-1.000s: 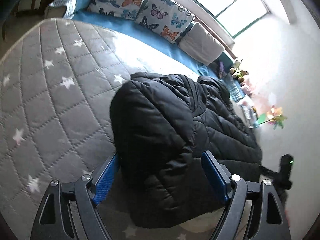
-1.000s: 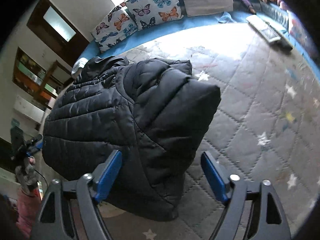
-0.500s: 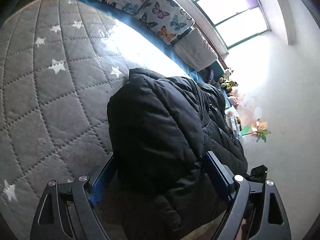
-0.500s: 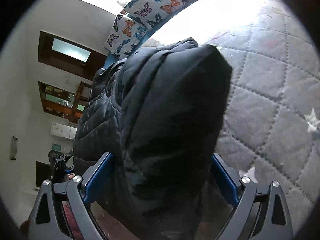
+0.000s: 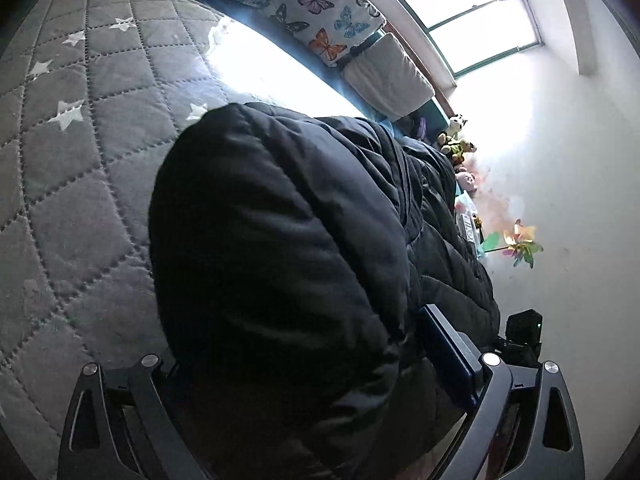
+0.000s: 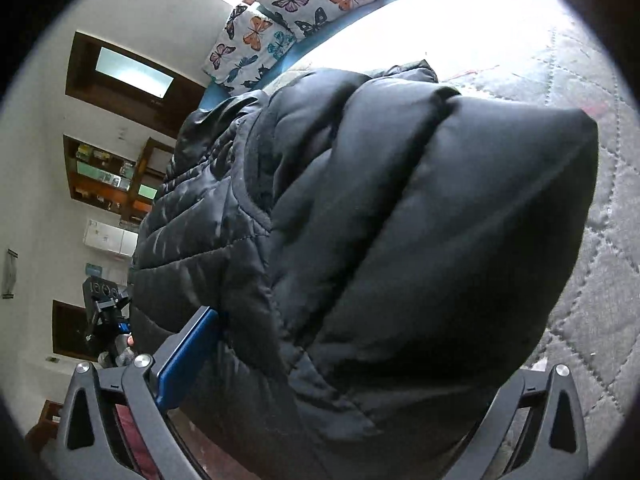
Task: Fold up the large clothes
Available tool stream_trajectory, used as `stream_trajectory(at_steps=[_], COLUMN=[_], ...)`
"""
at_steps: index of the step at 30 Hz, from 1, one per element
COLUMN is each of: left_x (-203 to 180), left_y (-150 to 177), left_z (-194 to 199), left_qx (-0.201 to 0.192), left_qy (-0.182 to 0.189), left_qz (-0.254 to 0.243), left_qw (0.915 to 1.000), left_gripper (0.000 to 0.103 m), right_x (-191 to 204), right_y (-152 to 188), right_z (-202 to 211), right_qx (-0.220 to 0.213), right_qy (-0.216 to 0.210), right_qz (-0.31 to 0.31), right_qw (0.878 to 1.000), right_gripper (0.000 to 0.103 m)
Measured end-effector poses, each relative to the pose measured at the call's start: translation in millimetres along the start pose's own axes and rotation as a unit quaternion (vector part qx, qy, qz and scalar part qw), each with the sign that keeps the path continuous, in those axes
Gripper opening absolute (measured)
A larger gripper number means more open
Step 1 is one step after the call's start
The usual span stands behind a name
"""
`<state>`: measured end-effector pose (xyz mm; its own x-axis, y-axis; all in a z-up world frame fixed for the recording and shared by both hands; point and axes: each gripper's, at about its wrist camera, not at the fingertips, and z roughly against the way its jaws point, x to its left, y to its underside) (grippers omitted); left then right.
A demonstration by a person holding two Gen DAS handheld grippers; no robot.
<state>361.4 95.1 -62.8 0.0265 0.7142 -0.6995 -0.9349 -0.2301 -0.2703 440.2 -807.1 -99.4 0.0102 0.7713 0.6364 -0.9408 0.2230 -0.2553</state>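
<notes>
The black puffer jacket [image 5: 280,280] lies folded on the gray star quilt [image 5: 80,160], filling both views. The left gripper [image 5: 304,364] and right gripper [image 6: 348,360] each straddle a jacket edge, fingers apart. Butterfly pillows [image 5: 312,12] sit at 12 o'clock.

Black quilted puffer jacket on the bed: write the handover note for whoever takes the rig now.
Left tongs: open, jaws straddling the near edge of the black quilted puffer jacket; no grip yet.
Right tongs: open, straddling the jacket's other near corner.
Jacket lies bunched and partly folded on the grey star-quilted bedspread.
Left: probably close both tongs and finish the fold.
</notes>
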Motion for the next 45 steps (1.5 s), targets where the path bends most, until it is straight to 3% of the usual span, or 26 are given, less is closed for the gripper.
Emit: stream_trajectory(at_steps=[6, 10, 25, 31, 39, 45], left_x=[-10.6, -1.7, -24.7, -37.8, -51.0, -60.4], left_y=[-4.5, -8.4, -4.3, -1.8, 0.0, -0.7], left_z=[-9.8, -16.2, -27.5, -32.8, -46.1, -55.5], left_qx=[0.003, 0.017, 0.041, 0.044, 0.035, 0.051], left_qy=[-0.032, 0.000, -0.002, -0.010, -0.007, -0.010], left_qz=[-0.018, 0.011, -0.019, -0.023, -0.024, -0.022], left_qw=[0.9993, 0.9998, 0.9990, 0.9987, 0.9991, 0.9984], left_gripper=[0.103, 0.103, 0.103, 0.103, 0.103, 0.103], right_x=[2.1, 1.6, 10.4, 7.2, 8.6, 2.6], right_y=[5.5, 5.0, 3.3, 7.5, 5.5, 8.5], right_z=[0.2, 0.3, -10.0, -7.3, -9.1, -6.3], right_qx=[-0.004, -0.008, 0.017, -0.002, 0.010, -0.007], right_qy=[0.022, 0.015, -0.011, -0.020, -0.029, -0.043], right_qz=[-0.003, -0.006, 0.004, 0.002, 0.015, 0.013], right_qw=[1.000, 1.000, 1.000, 1.000, 0.999, 0.999], right_gripper=[0.103, 0.103, 0.103, 0.103, 0.103, 0.103])
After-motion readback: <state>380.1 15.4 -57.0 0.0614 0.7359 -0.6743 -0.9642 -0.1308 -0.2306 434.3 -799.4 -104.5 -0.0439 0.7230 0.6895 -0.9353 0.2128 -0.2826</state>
